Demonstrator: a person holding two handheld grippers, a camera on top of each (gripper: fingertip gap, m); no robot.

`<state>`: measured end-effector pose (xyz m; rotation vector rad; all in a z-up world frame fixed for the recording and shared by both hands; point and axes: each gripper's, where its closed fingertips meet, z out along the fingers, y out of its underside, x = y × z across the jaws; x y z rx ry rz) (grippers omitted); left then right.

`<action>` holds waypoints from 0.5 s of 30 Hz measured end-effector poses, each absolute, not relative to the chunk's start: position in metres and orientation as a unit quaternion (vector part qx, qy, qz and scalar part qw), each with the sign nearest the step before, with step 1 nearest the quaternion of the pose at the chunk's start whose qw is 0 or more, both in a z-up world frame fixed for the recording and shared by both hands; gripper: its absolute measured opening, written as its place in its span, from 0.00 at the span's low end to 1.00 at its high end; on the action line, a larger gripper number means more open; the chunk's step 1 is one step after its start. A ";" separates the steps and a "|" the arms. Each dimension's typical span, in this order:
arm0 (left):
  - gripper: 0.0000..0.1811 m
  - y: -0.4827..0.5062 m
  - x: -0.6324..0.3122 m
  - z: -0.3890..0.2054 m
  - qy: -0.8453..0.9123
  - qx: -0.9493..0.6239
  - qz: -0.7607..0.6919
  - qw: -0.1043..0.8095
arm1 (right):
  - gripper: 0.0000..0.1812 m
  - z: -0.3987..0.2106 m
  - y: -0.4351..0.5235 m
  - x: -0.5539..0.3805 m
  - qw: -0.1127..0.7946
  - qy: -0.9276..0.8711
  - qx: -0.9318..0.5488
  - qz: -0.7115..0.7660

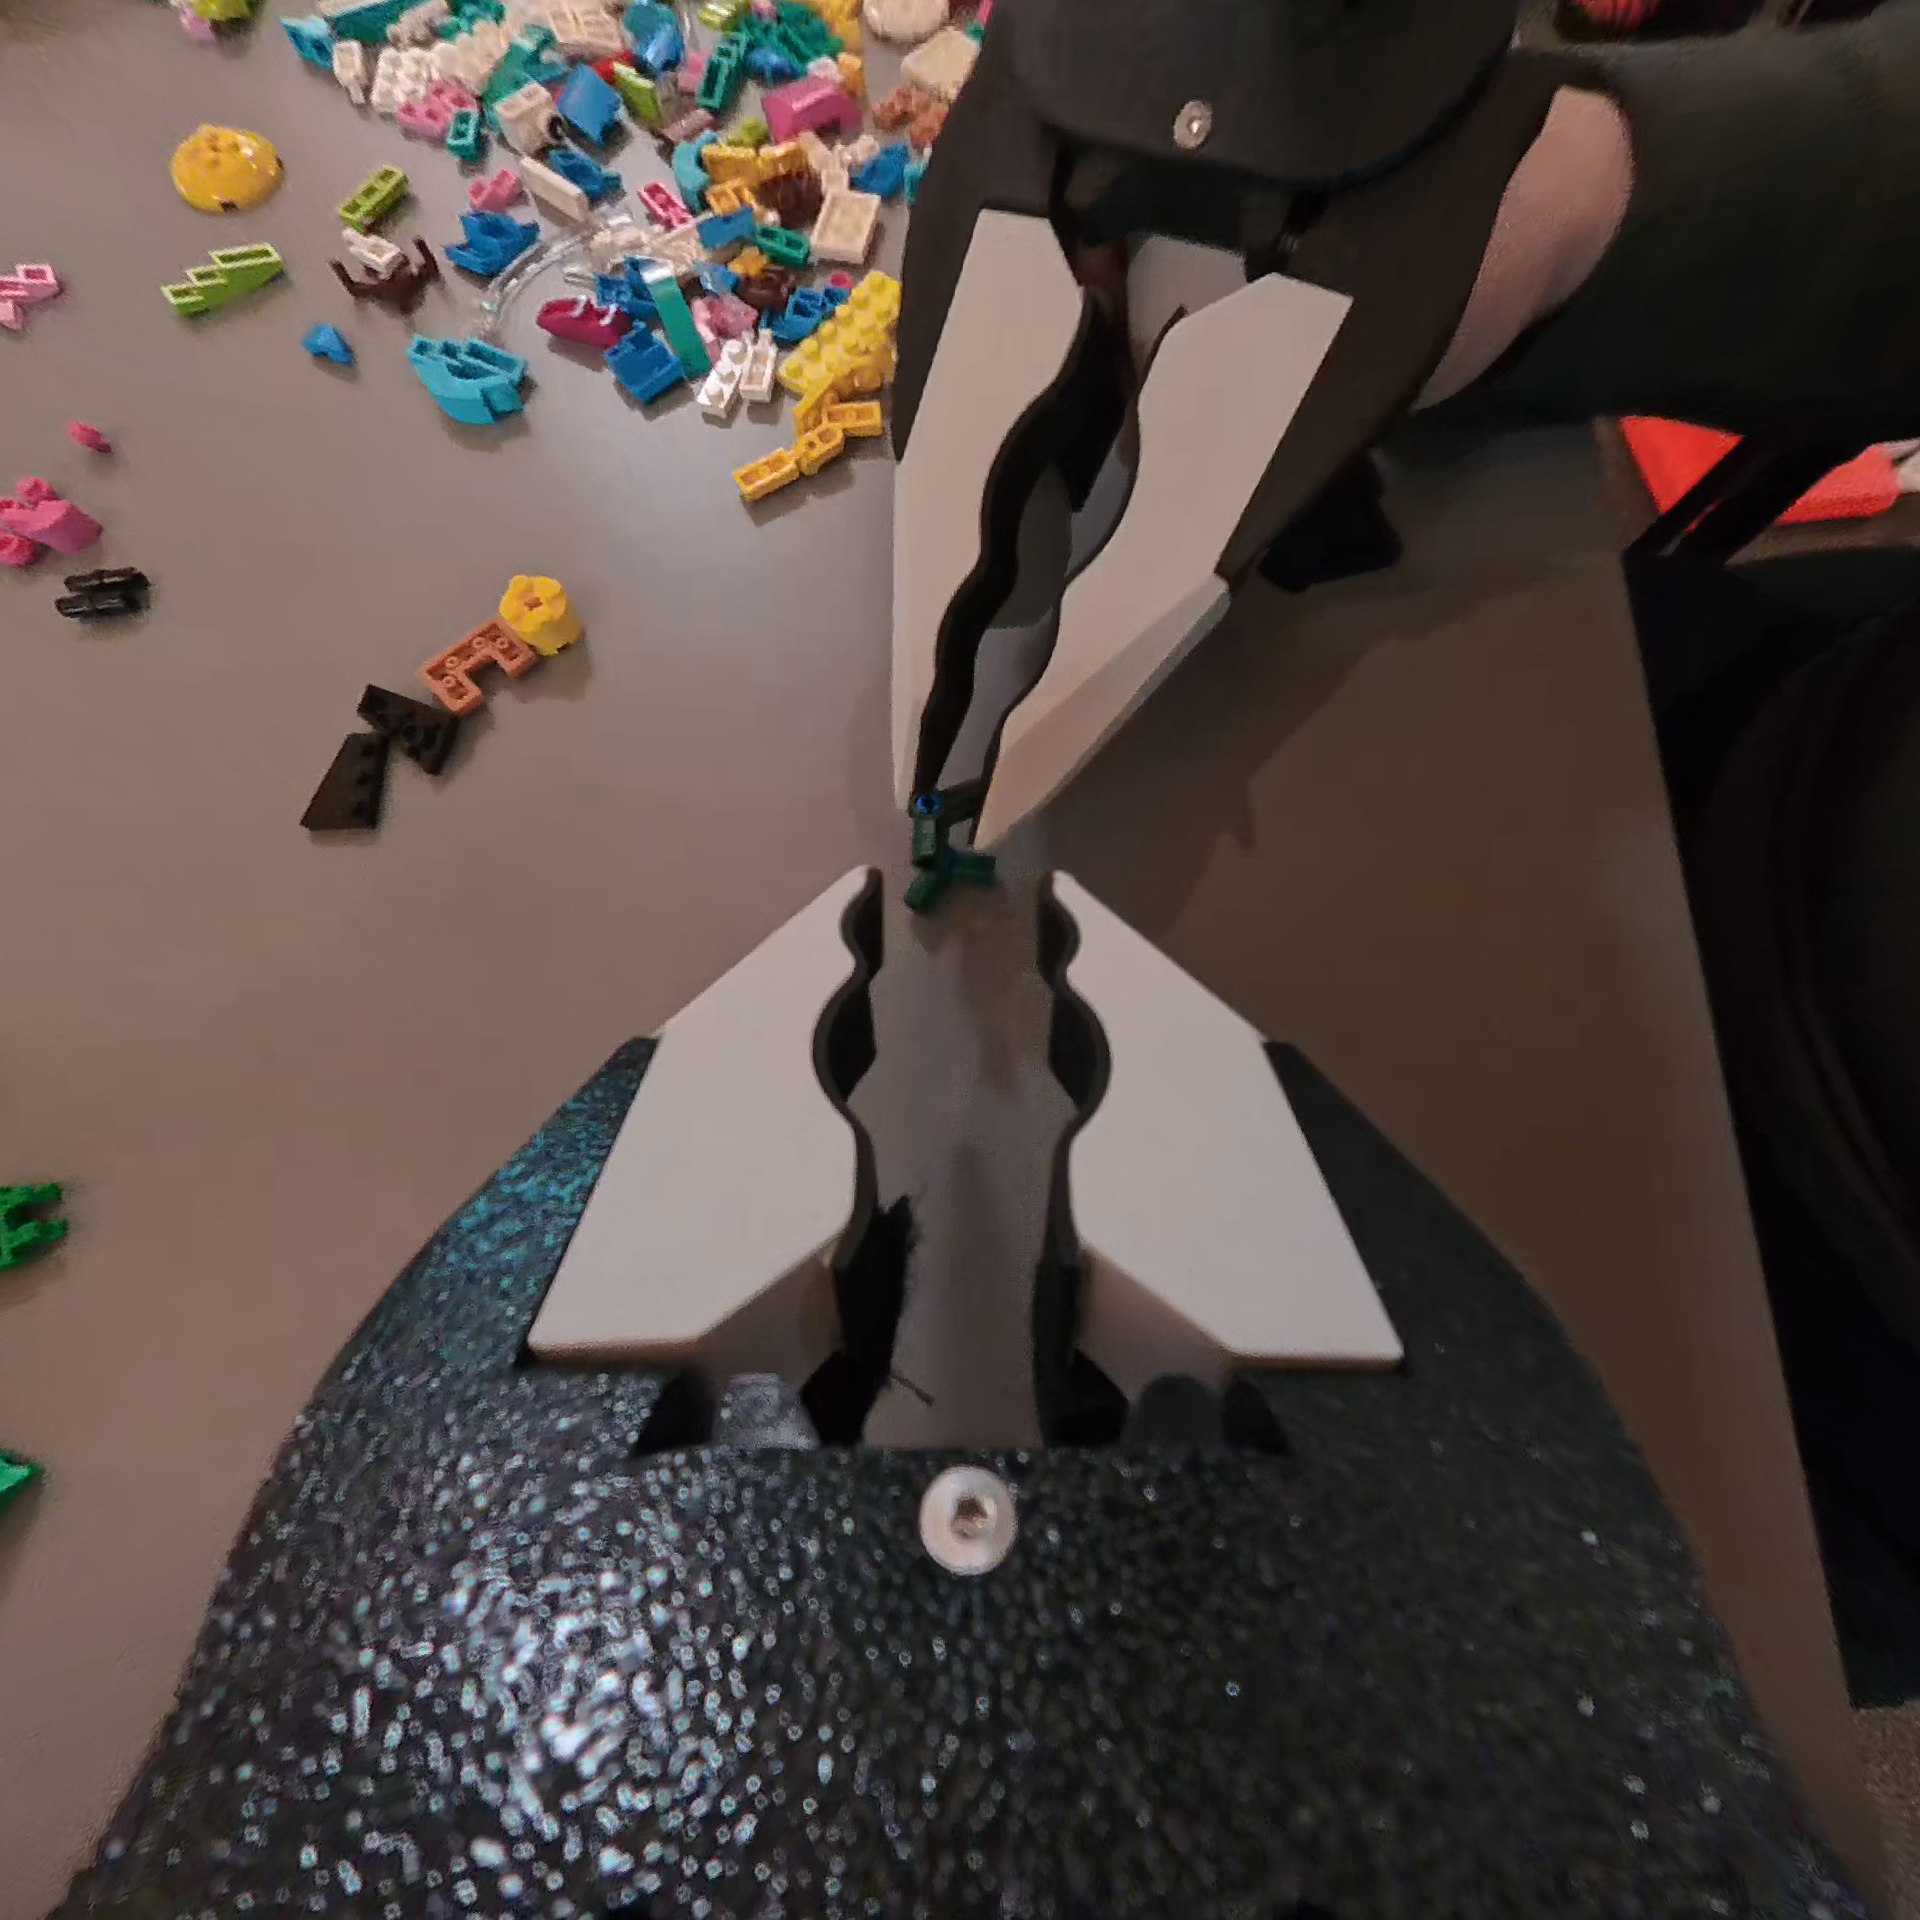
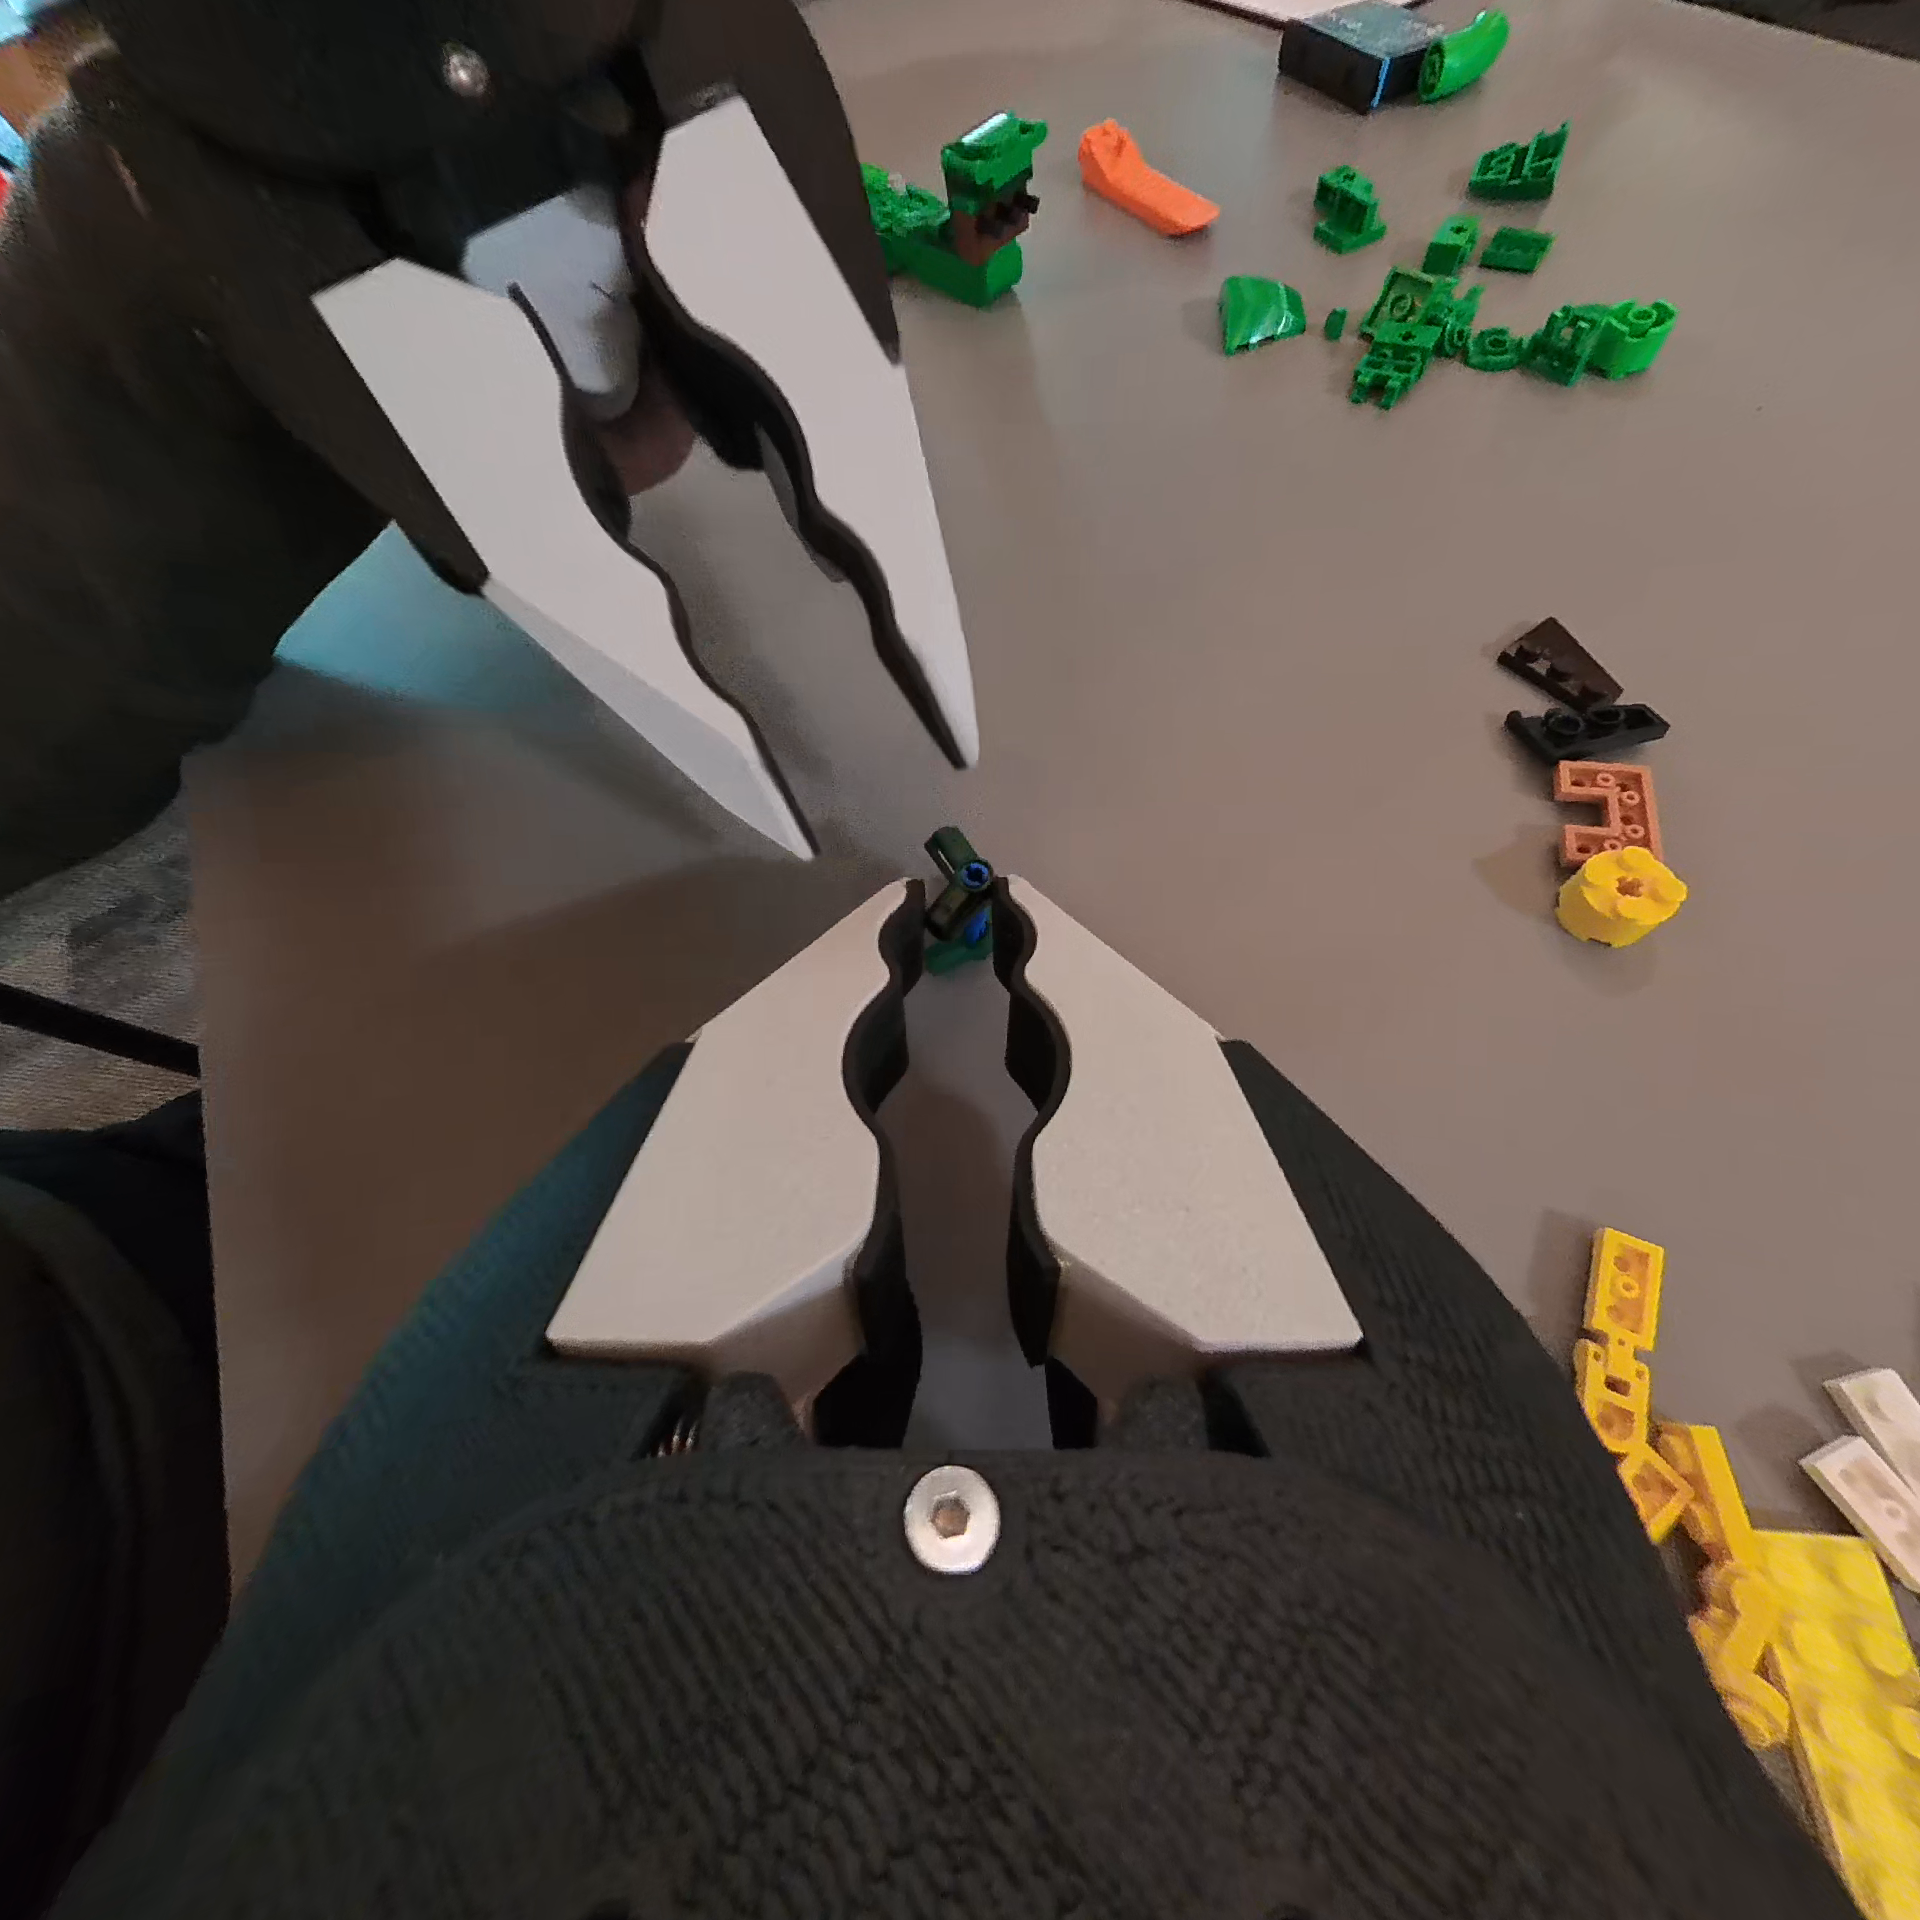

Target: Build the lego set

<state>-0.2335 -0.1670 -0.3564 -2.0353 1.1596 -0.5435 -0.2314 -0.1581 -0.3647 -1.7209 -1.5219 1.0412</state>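
No legible text anywhere.

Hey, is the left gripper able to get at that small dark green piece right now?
Probably yes: the left gripper is open right beside the dark green piece, though the right gripper already pinches its top.

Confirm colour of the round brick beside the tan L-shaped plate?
Yellow. The round brick sits against the tan plate; the right wrist view shows it best.

A grey table carries a mixed pile of loose bricks, green pieces, black wedge plates and a round yellow brick.
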 end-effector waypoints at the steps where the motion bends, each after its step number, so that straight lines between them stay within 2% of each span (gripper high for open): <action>1: 0.17 -0.167 -0.235 -0.356 0.446 -0.790 -0.212 0.362 | 0.06 -0.365 -0.158 -0.231 0.302 -0.573 -0.651 0.396; 5: 0.23 -0.165 -0.237 -0.376 0.453 -0.802 -0.195 0.336 | 0.03 -0.368 -0.156 -0.231 0.294 -0.572 -0.658 0.391; 12: 0.18 -0.162 -0.239 -0.388 0.461 -0.808 -0.180 0.321 | 0.03 -0.372 -0.160 -0.231 0.290 -0.594 -0.650 0.375; 15: 0.12 -0.163 -0.242 -0.386 0.458 -0.807 -0.182 0.326 | 0.03 -0.372 -0.161 -0.231 0.291 -0.599 -0.645 0.375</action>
